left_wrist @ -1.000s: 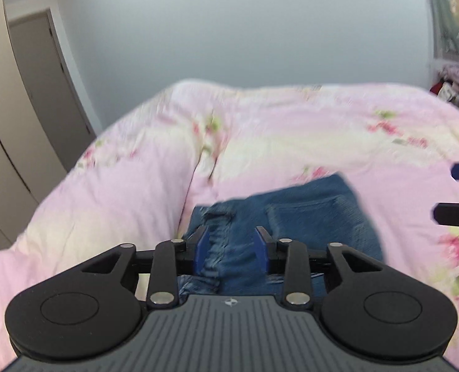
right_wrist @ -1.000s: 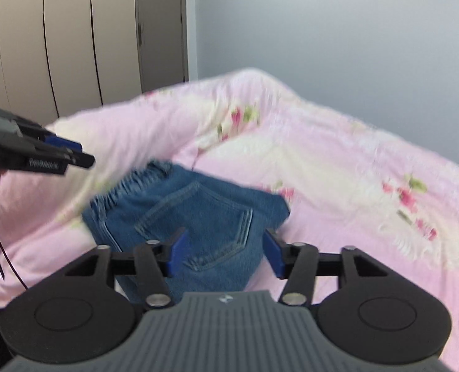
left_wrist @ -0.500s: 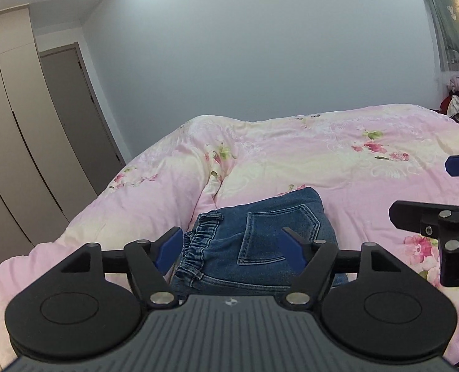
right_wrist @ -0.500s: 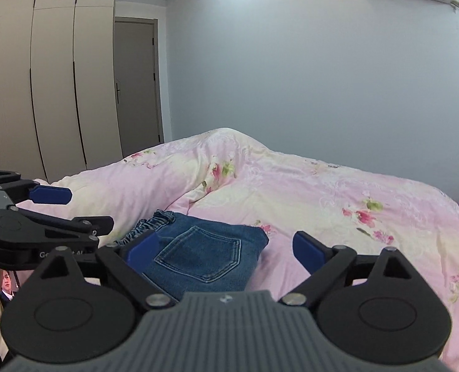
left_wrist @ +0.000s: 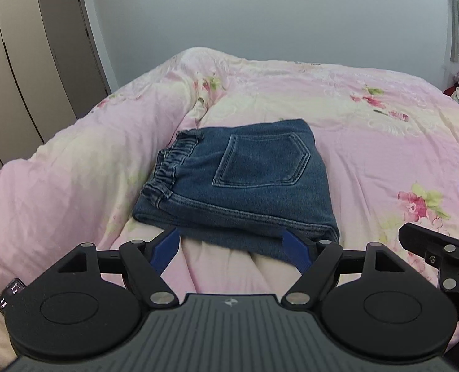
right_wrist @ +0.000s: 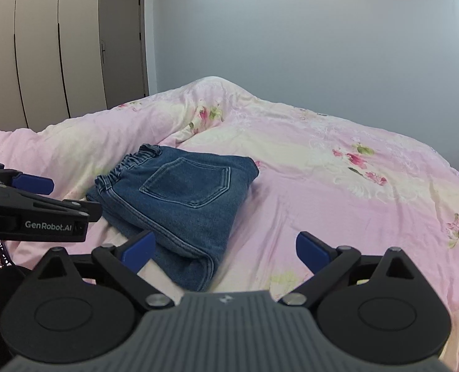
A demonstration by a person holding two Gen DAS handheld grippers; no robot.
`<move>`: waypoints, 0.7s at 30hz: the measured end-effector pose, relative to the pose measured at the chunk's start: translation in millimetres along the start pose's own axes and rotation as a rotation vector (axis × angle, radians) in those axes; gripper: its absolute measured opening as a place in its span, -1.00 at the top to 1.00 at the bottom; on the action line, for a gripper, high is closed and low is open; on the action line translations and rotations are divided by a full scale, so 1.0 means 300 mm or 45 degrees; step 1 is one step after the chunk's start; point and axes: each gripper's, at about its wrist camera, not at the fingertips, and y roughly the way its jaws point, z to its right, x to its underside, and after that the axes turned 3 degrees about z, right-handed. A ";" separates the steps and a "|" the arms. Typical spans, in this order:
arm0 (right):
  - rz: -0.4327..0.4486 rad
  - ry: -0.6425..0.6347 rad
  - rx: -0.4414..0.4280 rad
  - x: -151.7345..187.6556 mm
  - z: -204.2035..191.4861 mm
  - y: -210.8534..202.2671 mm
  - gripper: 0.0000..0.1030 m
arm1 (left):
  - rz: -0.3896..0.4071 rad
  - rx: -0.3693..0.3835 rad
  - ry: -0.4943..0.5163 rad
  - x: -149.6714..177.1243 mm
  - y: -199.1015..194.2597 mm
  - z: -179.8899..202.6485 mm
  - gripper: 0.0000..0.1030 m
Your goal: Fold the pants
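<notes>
We have both tools, left [left_wrist: 231, 249] and right [right_wrist: 225, 252], just spread empty beside the pants [left_wrist: 245, 183], folded on the bed [left_wrist: 369, 142].

A home bedroom: a bed [right_wrist: 322, 186] is lying under a pink floral duvet [left_wrist: 369, 117]. Tall beige wardrobe doors [right_wrist: 40, 46] and a grey door [right_wrist: 122, 37] are standing along the wall beyond its far left corner.

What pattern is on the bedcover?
Pink bedcover with pink flowers and green leaves, clearest in the right wrist view.
</notes>
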 end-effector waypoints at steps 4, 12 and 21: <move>-0.038 -0.002 0.001 0.004 -0.008 0.035 -0.83 | -0.056 0.006 -0.020 0.020 0.034 -0.004 -0.74; -0.033 0.027 -0.004 -0.010 0.003 0.038 -0.84 | -0.064 0.027 -0.028 0.008 0.029 0.003 -0.73; -0.024 0.032 -0.006 -0.013 0.012 0.021 -0.86 | -0.059 0.027 -0.027 -0.004 0.013 0.011 -0.73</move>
